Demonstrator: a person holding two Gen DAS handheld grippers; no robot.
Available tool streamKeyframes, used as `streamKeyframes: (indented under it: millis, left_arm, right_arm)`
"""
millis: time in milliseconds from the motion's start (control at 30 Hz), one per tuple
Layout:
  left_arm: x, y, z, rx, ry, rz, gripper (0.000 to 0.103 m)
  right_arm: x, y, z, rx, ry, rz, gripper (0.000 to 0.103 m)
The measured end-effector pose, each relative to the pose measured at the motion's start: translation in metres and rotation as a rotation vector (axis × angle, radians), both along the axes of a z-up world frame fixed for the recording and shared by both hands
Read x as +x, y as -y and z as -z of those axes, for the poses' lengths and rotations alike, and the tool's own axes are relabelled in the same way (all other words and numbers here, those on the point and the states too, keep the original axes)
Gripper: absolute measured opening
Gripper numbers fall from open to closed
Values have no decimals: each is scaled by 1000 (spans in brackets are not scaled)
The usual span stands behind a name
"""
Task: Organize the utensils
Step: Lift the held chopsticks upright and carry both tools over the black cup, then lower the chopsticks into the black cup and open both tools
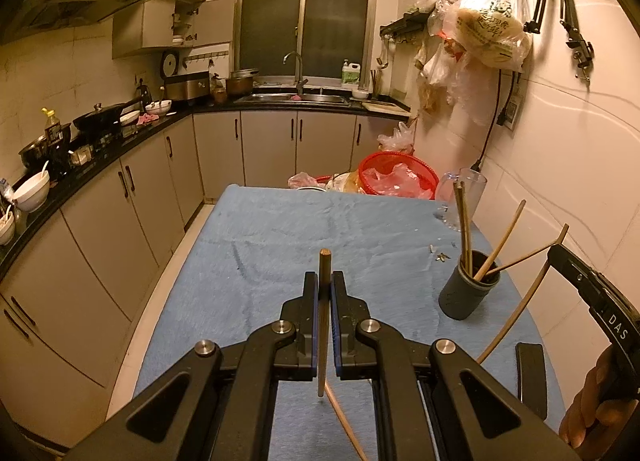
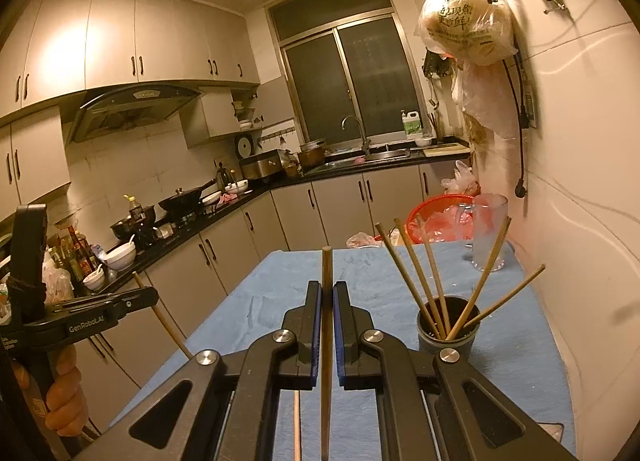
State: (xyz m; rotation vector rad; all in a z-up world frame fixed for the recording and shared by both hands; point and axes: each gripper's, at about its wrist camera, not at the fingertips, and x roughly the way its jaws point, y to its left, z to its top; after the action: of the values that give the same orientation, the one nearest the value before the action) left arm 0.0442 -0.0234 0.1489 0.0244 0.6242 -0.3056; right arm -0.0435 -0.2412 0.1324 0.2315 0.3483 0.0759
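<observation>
left gripper (image 1: pixel 325 281): jaws clamped on an upright chopstick (image 1: pixel 323 325), tip poking above the pads, lower end hanging just over the blue cloth (image 1: pixel 260 245).
right gripper (image 2: pixel 327 293): jaws pinched on a second chopstick (image 2: pixel 326 341), also near vertical, held well clear of the cloth.
holder (image 1: pixel 468 289): dark cup near the wall side of the table, already bristling with several chopsticks leaning outward; sits just right of the right gripper in its own view.
loose sticks: one more thin stick lying below the left jaws (image 1: pixel 344 417); hard to tell what it rests on.
step in hand: likely carrying both gripped sticks toward the cup.
next move: probably swing each tip over the cup mouth, tilt end downward, thread between the leaning sticks, then release.
risk: crowded mouth; a nudge could tip the cup or flick a stick out.
background: clear glass mug (image 2: pixel 486 229) and red basket (image 1: pixel 396 177) beyond, apart from the work.
</observation>
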Motion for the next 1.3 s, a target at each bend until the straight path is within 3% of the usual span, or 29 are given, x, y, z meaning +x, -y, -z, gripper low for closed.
streamKeyframes:
  millis: [400, 833, 1067, 1300]
  left_arm:
    - [5, 31, -23, -19, -2, 84, 6]
    - [21, 94, -56, -49, 11, 204, 6]
    - [41, 130, -79, -80, 24, 238, 6]
    - [60, 163, -86, -116, 28, 265, 6]
  right_arm:
    - [-11, 30, -12, 23, 23, 47, 6]
    - [-23, 81, -55, 15, 104, 162, 6]
    - [-5, 100, -76, 8, 139, 208, 6]
    - [19, 121, -79, 2, 139, 252, 6]
